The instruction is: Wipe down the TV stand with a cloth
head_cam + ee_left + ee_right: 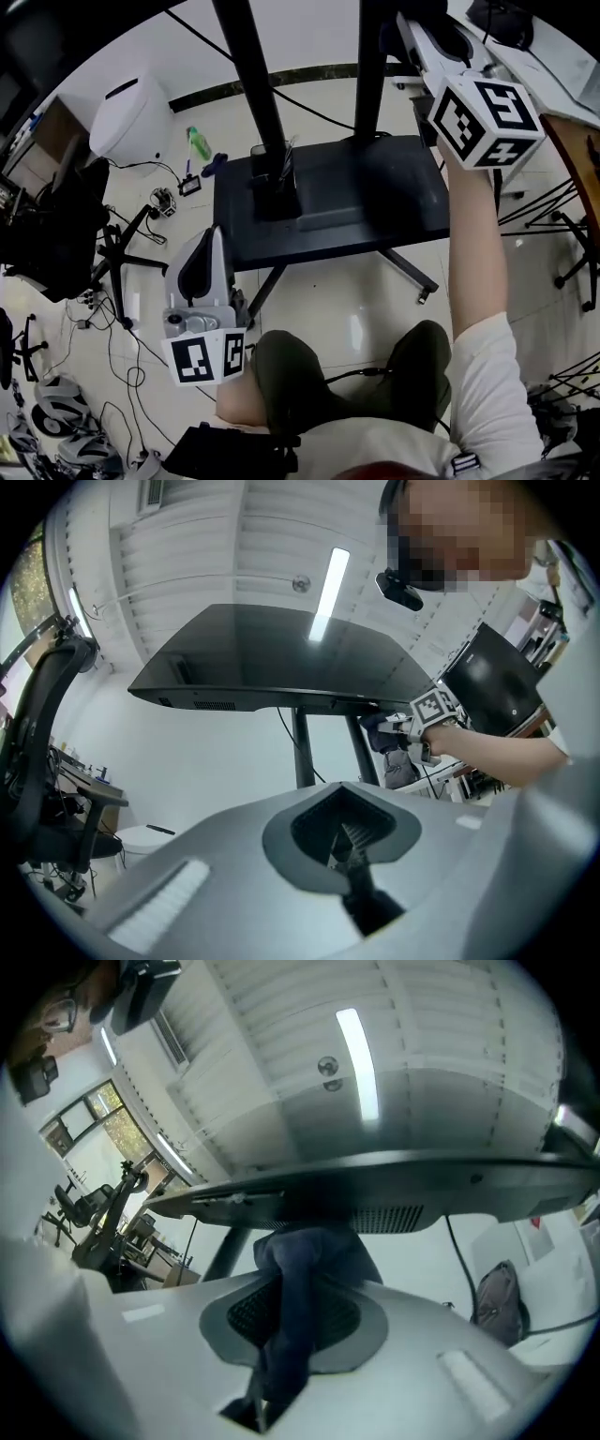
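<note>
The TV stand has a black base plate (375, 192) and two black columns (251, 84) rising toward me. The left gripper view looks up at the dark screen (272, 658) on it. My right gripper (281, 1335) is raised at the upper right, its marker cube (487, 117) near my head, and is shut on a dark blue cloth (305, 1265). The cloth sits against the screen's lower edge (394, 1194). My left gripper (216, 236) hangs low by my left knee, beside the base plate's front left corner, jaws shut and empty.
A black holder (272, 169) stands on the base plate by the left column. On the floor to the left are a white appliance (131, 117), a green bottle (199, 142), cables and a black office chair (66, 225). Thin stand legs (553, 211) are at the right.
</note>
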Available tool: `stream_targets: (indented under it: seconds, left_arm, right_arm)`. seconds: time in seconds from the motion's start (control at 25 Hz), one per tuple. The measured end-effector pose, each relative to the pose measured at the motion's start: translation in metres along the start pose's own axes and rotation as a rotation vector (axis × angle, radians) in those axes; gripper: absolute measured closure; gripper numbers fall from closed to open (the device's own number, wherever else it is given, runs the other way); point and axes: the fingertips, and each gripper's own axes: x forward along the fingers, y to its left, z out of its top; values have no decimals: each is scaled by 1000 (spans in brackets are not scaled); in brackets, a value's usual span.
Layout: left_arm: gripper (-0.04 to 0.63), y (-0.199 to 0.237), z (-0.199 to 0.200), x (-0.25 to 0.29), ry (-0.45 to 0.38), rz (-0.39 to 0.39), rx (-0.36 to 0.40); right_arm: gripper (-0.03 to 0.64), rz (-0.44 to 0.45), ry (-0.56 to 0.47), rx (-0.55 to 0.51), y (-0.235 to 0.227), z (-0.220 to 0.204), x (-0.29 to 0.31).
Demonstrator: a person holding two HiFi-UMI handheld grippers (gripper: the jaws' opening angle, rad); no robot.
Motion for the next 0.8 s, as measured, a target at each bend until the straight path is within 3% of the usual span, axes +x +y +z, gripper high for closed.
stream_targets:
  seconds: [0.16, 0.32, 0.44, 0.52, 0.64, 0.72, 0.8]
  left_arm:
    - [595, -15, -8, 6, 8, -12, -12]
    - [595, -20, -6, -8, -5, -5, -16]
    - [595, -20, -7, 3, 0, -2, -17]
    - [595, -21, -10, 7, 8, -2, -19]
    - [595, -21, -10, 7, 13, 0, -14]
    - [595, -15, -5, 6, 7, 11, -7]
    - [595, -4, 3, 3, -2, 38, 5]
  right_arm:
    - [555, -29, 153, 34, -26, -69, 16]
    - [555, -30, 302, 66, -10, -173, -26]
    - [555, -19, 471, 109, -2, -258, -45]
    - [555, -13, 527, 136, 1, -290, -51]
    - [555, 10, 469, 170, 7, -266, -53]
    - [555, 67, 348, 200, 26, -201, -60]
    - [555, 152, 158, 196, 71, -117, -83]
